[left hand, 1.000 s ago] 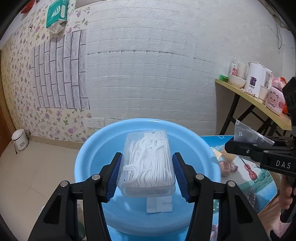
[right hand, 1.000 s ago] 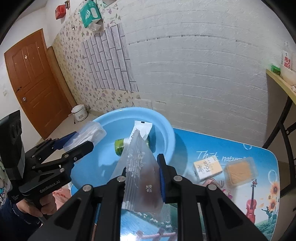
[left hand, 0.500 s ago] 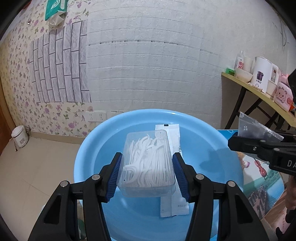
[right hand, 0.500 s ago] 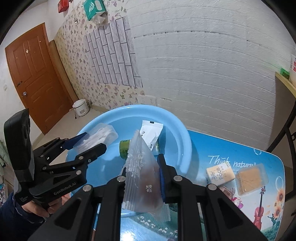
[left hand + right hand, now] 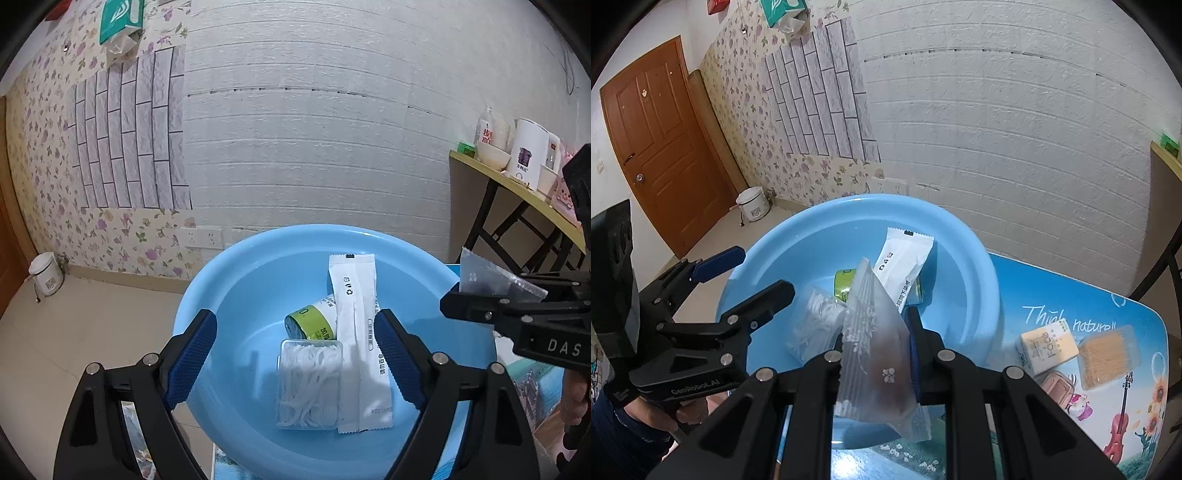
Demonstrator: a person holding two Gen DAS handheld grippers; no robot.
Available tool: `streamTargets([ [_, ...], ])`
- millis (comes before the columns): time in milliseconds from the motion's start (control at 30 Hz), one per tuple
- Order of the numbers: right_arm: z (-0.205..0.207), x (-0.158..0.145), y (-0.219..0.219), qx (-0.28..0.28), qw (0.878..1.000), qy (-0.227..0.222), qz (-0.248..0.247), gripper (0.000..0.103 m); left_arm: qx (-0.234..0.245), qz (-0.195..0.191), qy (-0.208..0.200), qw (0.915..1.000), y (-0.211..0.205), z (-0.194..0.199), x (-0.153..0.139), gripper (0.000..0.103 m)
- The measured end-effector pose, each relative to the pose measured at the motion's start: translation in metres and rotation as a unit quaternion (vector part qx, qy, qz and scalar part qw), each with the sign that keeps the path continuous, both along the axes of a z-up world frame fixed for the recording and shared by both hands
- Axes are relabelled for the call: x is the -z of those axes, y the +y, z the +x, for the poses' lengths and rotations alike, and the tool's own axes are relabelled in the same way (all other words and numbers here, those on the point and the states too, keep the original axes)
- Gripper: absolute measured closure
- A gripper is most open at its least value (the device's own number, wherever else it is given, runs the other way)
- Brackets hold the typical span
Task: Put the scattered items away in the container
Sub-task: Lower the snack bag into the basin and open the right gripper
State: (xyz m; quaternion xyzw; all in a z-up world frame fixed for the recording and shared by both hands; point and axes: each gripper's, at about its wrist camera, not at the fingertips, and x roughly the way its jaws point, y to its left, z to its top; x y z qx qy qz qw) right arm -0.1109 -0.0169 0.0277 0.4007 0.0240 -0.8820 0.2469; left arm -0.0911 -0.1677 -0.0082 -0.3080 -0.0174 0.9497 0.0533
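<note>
Blue plastic forms the basin (image 5: 229,280), the container, which stands on the left part of a printed table top (image 5: 1071,291). Inside it lie three items. A clear box of white floss picks (image 5: 309,384) rests on the basin floor near the centre. A long white sachet (image 5: 358,332) lies just right of the box, touching it along one edge and extending toward the far wall. A green-labelled can (image 5: 310,323) lies on its side just beyond the box, partly under the sachet.

The left gripper (image 5: 295,365) hovers above the basin with its blue-padded jaws spread wide and nothing between them; the box sits below the gap, free of both pads.

The right gripper (image 5: 875,350) is at the near right rim of the basin. Its jaws are drawn narrow and clamp a translucent snack pouch (image 5: 875,347) with a brown item inside. The pouch stands upright with its crimped top tilted toward the basin.

On the table to the right of the basin, well apart from it, lie a small cream carton (image 5: 1047,347) and, touching its right side, a clear box of cotton swabs (image 5: 1108,356).
</note>
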Motion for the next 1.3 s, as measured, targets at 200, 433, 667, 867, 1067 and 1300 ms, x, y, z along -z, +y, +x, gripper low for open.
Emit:
streamTargets([
  [200,-0.004,-0.002,-0.009,-0.005,1.0,0.003,0.004,0.085,-0.004,0.002,0.001,1.0,-0.004,0.004,-0.002,0.016],
  [433,-0.003,-0.001,-0.017,-0.012,1.0,0.011,0.006,0.082,-0.01,0.002,0.001,0.9999,-0.009,0.006,-0.002,0.012],
  [667,0.01,-0.015,-0.009,0.013,0.998,0.061,-0.01,0.026,-0.017,0.003,-0.004,0.9999,-0.011,0.01,0.001,0.009],
  [867,0.012,-0.013,-0.002,0.021,0.998,0.052,-0.012,0.026,-0.018,0.004,-0.004,0.9998,-0.011,0.012,0.0,0.009],
  [1067,0.014,-0.012,0.003,0.028,0.998,0.047,-0.014,0.026,-0.016,0.003,-0.001,0.9999,-0.007,0.016,-0.005,0.008],
  [1300,0.023,-0.013,0.021,0.046,0.998,0.042,-0.017,0.026,-0.009,0.002,0.002,1.0,0.006,0.025,-0.013,0.004],
])
